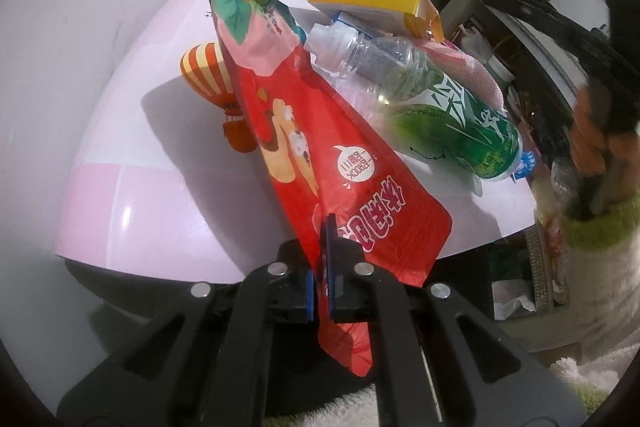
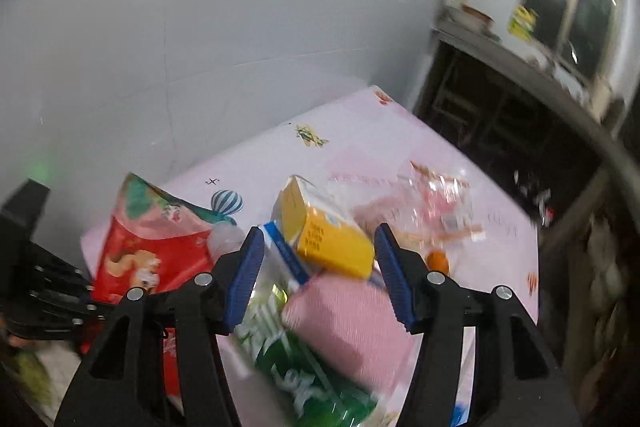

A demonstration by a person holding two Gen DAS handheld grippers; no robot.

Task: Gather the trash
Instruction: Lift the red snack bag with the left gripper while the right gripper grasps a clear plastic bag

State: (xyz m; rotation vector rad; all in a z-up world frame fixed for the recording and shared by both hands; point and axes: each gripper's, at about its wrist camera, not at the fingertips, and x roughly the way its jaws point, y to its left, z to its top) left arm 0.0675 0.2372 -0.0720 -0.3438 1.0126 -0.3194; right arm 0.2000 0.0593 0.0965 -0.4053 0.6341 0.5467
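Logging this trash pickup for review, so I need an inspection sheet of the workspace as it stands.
Surface: pink table with balloon prints.
Job's things: red snack bag lifted; green-label bottle, yellow box, clear wrapper lying on the table.
Clutter: pink cloth.
Grippers: left gripper shut on the snack bag; right gripper open above the pile.
Cables: nothing seen.
Surroundings: white wall, dark shelving, window.

I see a table (image 1: 120,195) under a pale pink cloth printed with hot-air balloons. On it lie a clear plastic bottle (image 1: 416,91) with a green label, on its side, a pink cloth (image 2: 352,323) beside it, a yellow carton (image 1: 372,1) and a crumpled clear wrapper (image 2: 440,203).
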